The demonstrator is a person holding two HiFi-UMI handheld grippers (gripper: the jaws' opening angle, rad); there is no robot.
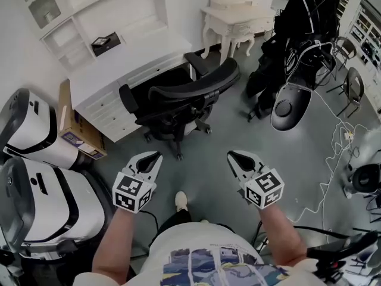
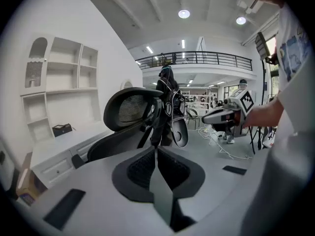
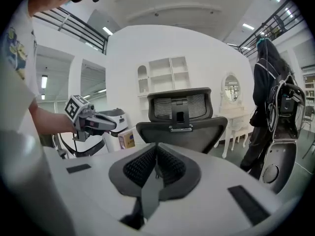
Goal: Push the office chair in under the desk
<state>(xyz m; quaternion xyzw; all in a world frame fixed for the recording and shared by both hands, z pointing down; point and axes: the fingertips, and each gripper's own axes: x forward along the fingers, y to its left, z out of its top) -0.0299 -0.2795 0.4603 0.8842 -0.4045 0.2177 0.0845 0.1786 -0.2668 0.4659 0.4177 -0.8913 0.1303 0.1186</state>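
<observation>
The black office chair stands on the grey floor with its seat toward the white desk and its mesh backrest toward me. Part of the seat lies under the desk's edge. My left gripper and right gripper hover side by side short of the chair, both shut with nothing between the jaws and neither touching it. The left gripper view shows its closed jaws below the chair and the right gripper beside it. In the right gripper view the closed jaws face the backrest.
Two large white machines and a cardboard box stand to the left of the desk. An ornate white table is behind the chair. A black-clad figure with a grey pod stands to the right, with cables on the floor.
</observation>
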